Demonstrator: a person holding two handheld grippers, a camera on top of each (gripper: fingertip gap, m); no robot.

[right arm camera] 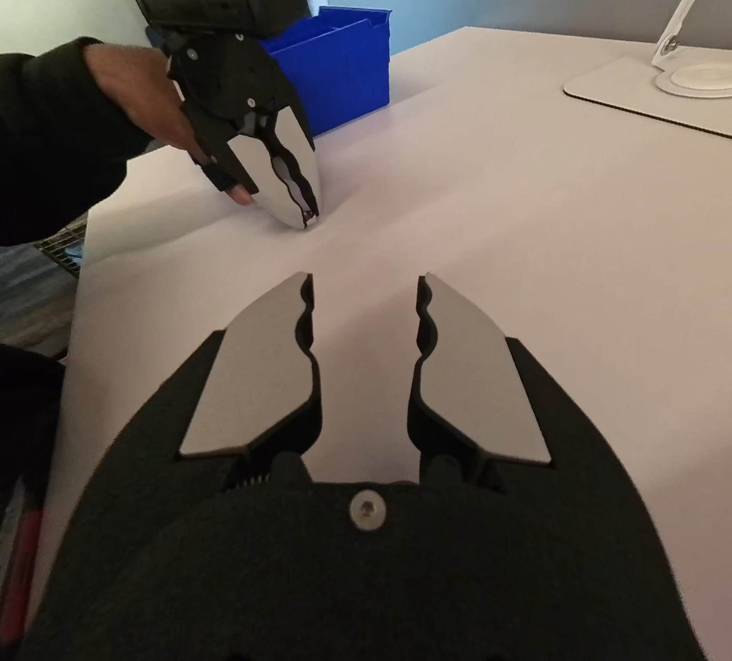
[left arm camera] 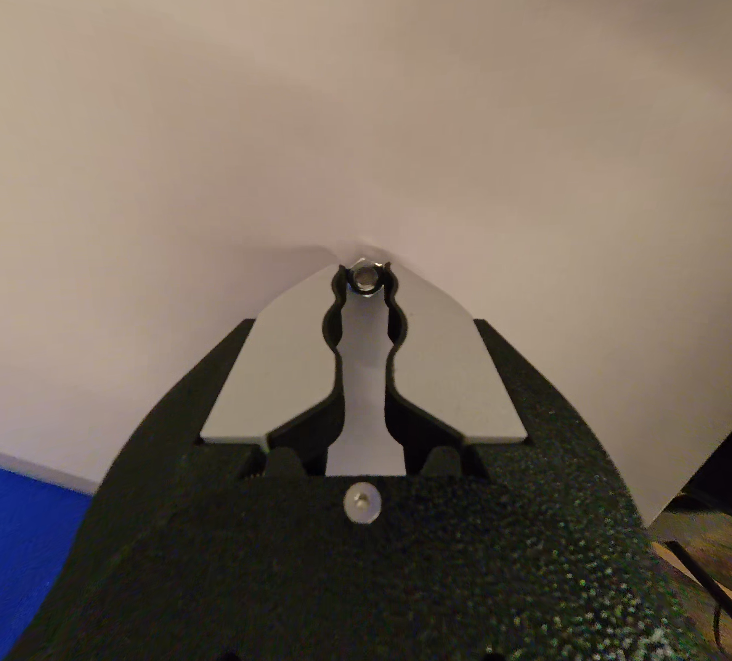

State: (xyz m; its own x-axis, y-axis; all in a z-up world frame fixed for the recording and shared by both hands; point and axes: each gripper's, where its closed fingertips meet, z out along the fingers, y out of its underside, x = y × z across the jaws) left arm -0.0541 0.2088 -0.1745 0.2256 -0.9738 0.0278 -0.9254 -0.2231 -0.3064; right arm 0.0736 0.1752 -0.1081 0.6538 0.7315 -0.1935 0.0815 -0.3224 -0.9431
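In the left wrist view my left gripper is shut on a small silver hex nut, with both black fingertips against its sides. The nut and the fingertips are down on the white table. The right wrist view shows this gripper farther off, held by a person's hand in a black sleeve, tips on the table with a small metal glint between them. My right gripper is open and empty, hovering over the white table a short way in front of the left one.
A blue plastic bin stands at the table's far edge behind the left gripper, and a blue patch shows at the lower left of the left wrist view. A white stand on a flat white base sits at the far right. My right fingertips sit around 15 cm from my left ones.
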